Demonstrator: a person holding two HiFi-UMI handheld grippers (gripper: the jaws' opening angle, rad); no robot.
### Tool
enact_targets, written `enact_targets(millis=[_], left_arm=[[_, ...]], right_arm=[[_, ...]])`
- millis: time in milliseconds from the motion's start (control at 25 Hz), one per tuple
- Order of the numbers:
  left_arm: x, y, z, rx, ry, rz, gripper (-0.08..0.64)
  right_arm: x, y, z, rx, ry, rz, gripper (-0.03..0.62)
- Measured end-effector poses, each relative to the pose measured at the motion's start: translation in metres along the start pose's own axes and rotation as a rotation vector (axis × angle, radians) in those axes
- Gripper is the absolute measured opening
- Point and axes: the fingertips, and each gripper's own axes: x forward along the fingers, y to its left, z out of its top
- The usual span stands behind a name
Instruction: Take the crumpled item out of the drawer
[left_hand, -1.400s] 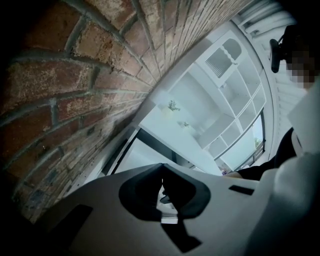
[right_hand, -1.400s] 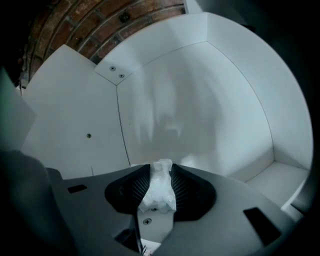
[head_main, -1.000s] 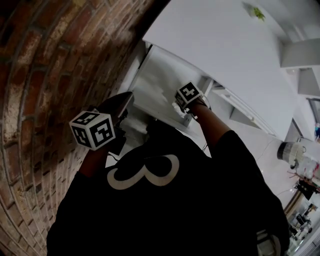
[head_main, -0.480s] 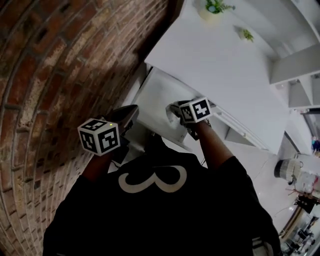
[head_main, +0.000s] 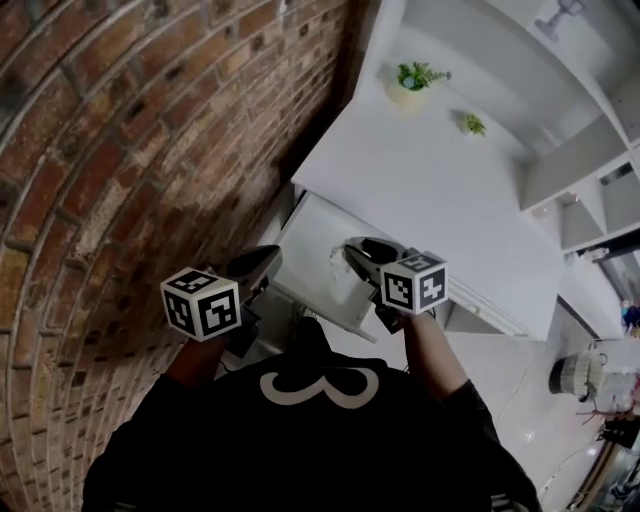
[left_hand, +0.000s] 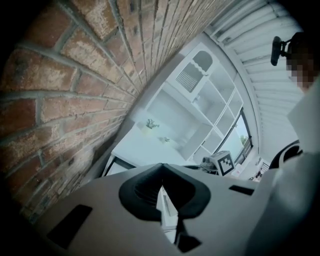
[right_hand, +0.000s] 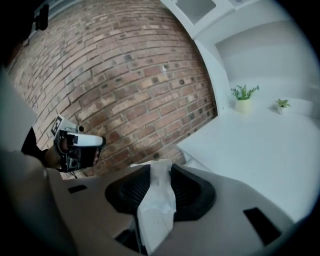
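Right gripper view shows the right gripper (right_hand: 160, 169) with its jaws clamped on a crumpled white paper (right_hand: 156, 210), which sticks up past the fingertips. The left gripper (left_hand: 161, 176) has its jaws pressed together with nothing between them. From the head view, the paper hangs over the open white drawer (head_main: 305, 232). Beyond it lie the white countertop (head_main: 440, 190), two potted plants (head_main: 412, 80) and the brick wall (head_main: 120, 150).
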Motion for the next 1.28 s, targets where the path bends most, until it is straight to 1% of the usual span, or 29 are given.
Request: enact_targets(millis=[240,360,520,600,680,840,1000,1280], left_arm=[[-0.017,-0.031,0.020,0.055,-0.052,-0.052,0.003],[-0.028,-0.051,0.031,0.092,-0.087,-0.086,0.003],[-0.045,-0.075,0.045,0.165,-0.130,-0.111,0.003],[-0.055,-0.086,0.048,0.208,-0.142,-0.116,0.003],[-0.063,-0.095,0.051,0.231,-0.157,-0.128,0.003],[-0.076,-0.108,0.053,0.253,-0.182,-0.152,0.003],[-0.086,-0.121,0.051,0.273,-0.193,-0.176,0.003],[-0.097,-0.130,0.046,0.284,-0.206,-0.201,0.003]], right_arm=[[-0.046,0.041,0.049,-0.060,-0.205,0.039,0.138],[-0.072,0.065,0.068,-0.110,-0.305,0.054,0.137],[-0.101,0.094,0.084,-0.153,-0.408,0.082,0.137],[-0.115,0.106,0.087,-0.161,-0.456,0.094,0.137],[-0.127,0.116,0.088,-0.162,-0.496,0.108,0.137],[-0.142,0.133,0.082,-0.180,-0.543,0.124,0.137],[-0.159,0.148,0.075,-0.176,-0.581,0.136,0.133],[-0.173,0.160,0.066,-0.202,-0.600,0.106,0.124]])
